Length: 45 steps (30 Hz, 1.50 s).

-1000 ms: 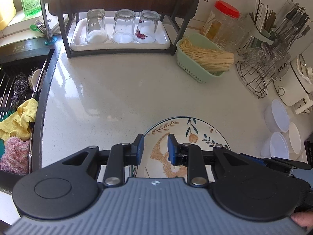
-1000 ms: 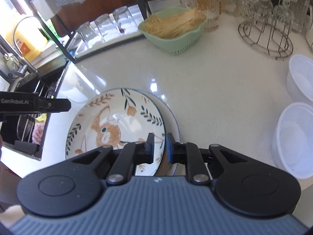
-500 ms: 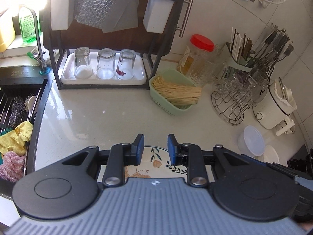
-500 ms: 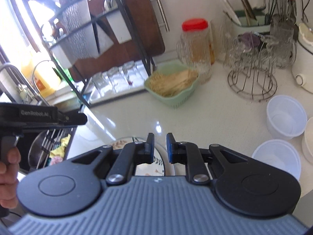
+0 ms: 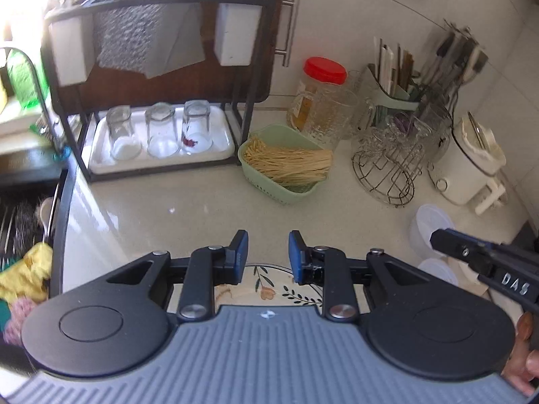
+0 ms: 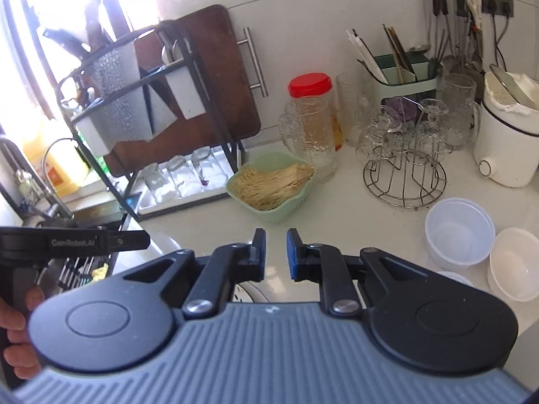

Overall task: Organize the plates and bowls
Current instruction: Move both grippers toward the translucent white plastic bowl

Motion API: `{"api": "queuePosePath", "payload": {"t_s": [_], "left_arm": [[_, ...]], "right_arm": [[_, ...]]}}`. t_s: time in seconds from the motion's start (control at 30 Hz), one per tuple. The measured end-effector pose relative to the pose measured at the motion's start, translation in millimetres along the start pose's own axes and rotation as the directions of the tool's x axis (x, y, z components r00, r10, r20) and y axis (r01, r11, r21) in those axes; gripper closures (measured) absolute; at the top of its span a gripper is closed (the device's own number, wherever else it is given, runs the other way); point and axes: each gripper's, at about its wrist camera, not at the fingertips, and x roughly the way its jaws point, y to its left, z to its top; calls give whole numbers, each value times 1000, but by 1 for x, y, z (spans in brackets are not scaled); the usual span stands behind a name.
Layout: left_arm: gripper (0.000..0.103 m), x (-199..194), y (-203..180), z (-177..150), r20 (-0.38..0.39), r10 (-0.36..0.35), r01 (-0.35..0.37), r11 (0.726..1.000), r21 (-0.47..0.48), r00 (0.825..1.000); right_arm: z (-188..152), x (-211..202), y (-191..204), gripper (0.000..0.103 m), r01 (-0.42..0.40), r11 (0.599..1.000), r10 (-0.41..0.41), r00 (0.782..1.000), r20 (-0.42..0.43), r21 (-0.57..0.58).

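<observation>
Floral-patterned plate (image 5: 269, 286) lies on the counter (image 5: 188, 215) at six o'clock beneath your left gripper (image 5: 268, 252), whose narrow jaws grip nothing. Your right gripper (image 6: 275, 252) is nearly closed and empty, clear bowls (image 6: 458, 232) at three o'clock.

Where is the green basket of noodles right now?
The green basket of noodles sits mid-counter in both wrist views, just right of the black rack's tray of upturned glasses, in front of the red-lidded jar and left of the wire glass stand.
</observation>
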Motion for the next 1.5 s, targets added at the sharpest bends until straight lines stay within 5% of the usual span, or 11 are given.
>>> {"api": "queuePosePath", "payload": {"t_s": [0.2,0.43,0.67,1.17,1.4,1.5], "left_arm": [[73,-4,-12,3,16,-1,0,998,65,1000],[73,-11,-38,-3,45,-1,-1,1000,25,999],[73,-4,-78,-20,-4,-74,73,993,-90,997],[73,14,-170,-41,-45,-149,148,989,-26,988],[71,31,-163,-48,-69,-72,71,997,-12,995],[59,41,-164,-54,-83,-40,42,999,19,996]], "right_arm": [[-5,-10,-5,86,43,998,-45,999,22,51],[-2,-22,-26,86,16,999,-17,999,28,47],[-5,-44,-67,86,31,1000,-31,999,19,1],[-27,-70,-138,86,63,998,-63,998,12,25],[-49,-64,-162,86,86,996,-85,996,-23,34],[-57,-65,-169,86,81,997,-80,996,-26,17]]}}
